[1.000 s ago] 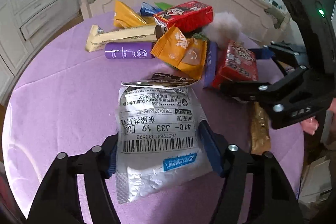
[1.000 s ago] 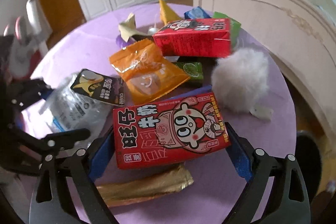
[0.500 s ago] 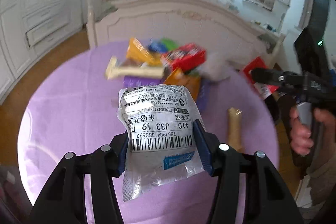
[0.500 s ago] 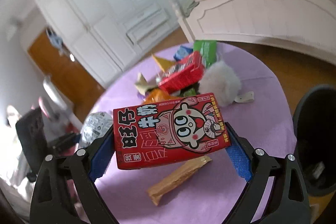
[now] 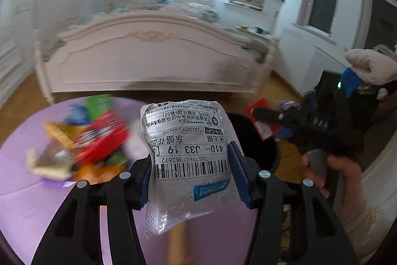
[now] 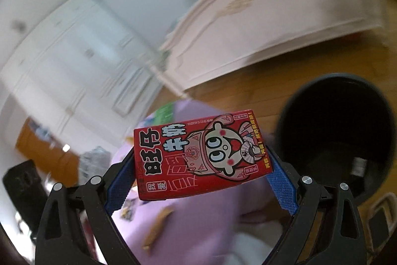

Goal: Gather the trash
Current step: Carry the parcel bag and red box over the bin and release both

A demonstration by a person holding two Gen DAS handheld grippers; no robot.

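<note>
Task looks approx mid-way, as a judgement: both grippers carry trash, nothing visibly dropped yet. Left gripper [image 5: 191, 173] has its blue pads pressed on both sides of a silver courier bag [image 5: 186, 153] w/ barcode label, held up off the purple table [image 5: 22, 178]; opening is mid-range, filled by the bag. Right gripper [image 6: 201, 173] is clamped on a red milk carton [image 6: 201, 155], jaws fairly wide since the carton spans them; carton hangs in air near the black bin [image 6: 335, 140], not over its mouth yet.

Left to do: drop both items into the bin, then go back for the heap still on the table – another red carton [image 5: 101, 138], orange and green wrappers, a gold wrapper strip [image 6: 156, 225]; all blurred, count unclear.

Views differ: right wrist cam shows the bin's open mouth w/ smth small & pale inside, plus white wardrobes; it catches only a sliver of the courier bag at left. Left wrist cam shows the remaining heap, the bed [image 5: 148, 61], only the bin's dark rim behind the bag, and the person's right hand [image 5: 340, 175] gripping the other tool w/ the red carton poking out
</note>
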